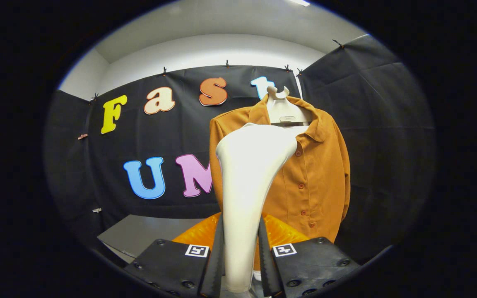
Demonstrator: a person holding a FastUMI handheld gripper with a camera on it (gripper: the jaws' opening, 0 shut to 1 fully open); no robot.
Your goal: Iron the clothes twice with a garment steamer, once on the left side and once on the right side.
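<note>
A white garment steamer (249, 182) stands upright between my fingers, its narrow handle clamped by both and its wide head flaring above them. My gripper (240, 252) is shut on that handle. Beyond the steamer hangs an orange button-up shirt (313, 174) on a white hanger (282, 109), facing me; the steamer head covers the shirt's left part. The steamer head is still apart from the cloth, as far as I can tell.
Something orange and ribbed (278, 234) lies low just behind my fingers. A grey table top (139, 234) extends to the left below the black booth wall. Black cloth also closes off the right side behind the shirt.
</note>
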